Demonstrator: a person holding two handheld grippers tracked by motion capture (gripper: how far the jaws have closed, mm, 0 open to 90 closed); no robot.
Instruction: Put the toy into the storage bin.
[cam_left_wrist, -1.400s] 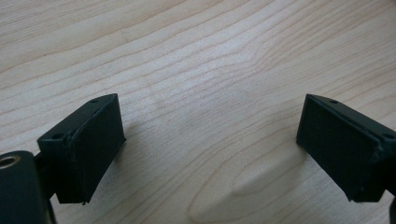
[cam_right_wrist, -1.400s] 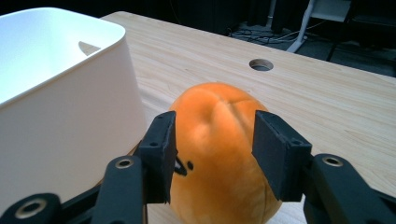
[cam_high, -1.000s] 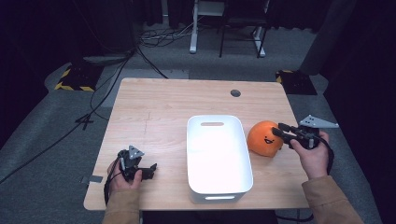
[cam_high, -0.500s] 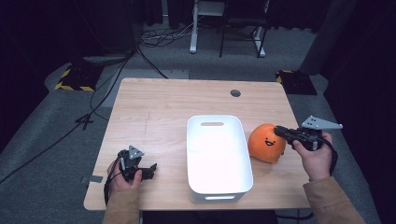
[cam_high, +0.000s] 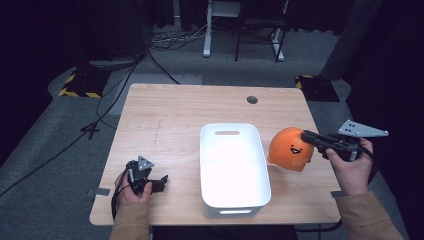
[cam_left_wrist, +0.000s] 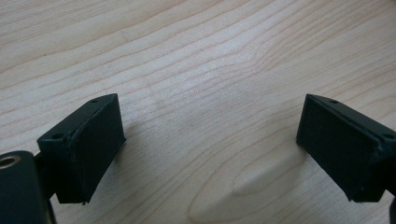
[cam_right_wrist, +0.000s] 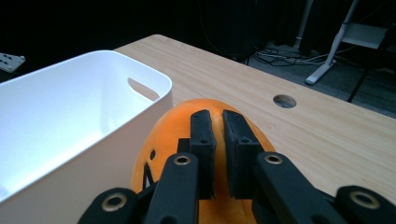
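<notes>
An orange plush ball with a smiling face (cam_high: 289, 148) hangs just right of the white bin (cam_high: 205, 150), lifted off the wooden table (cam_high: 170, 115). My right gripper (cam_high: 306, 135) is shut on a fold at its top. In the right gripper view the jaws (cam_right_wrist: 218, 117) pinch the orange plush ball (cam_right_wrist: 170, 128) beside the bin's rim (cam_right_wrist: 93, 60). The bin's inside looks bare. My left gripper (cam_high: 159, 181) rests open near the table's front left corner. In the left gripper view its jaws (cam_left_wrist: 210, 135) stand wide apart over bare wood.
A round cable hole (cam_high: 252, 99) sits near the table's far right edge. Beyond the table lie floor cables (cam_high: 165, 40), a desk leg (cam_high: 206, 50) and yellow-black striped blocks (cam_high: 77, 92). The table's left half is open wood.
The right gripper has risen and drawn slightly right with the orange plush ball, lifting it off the table. The left gripper has stayed put.
</notes>
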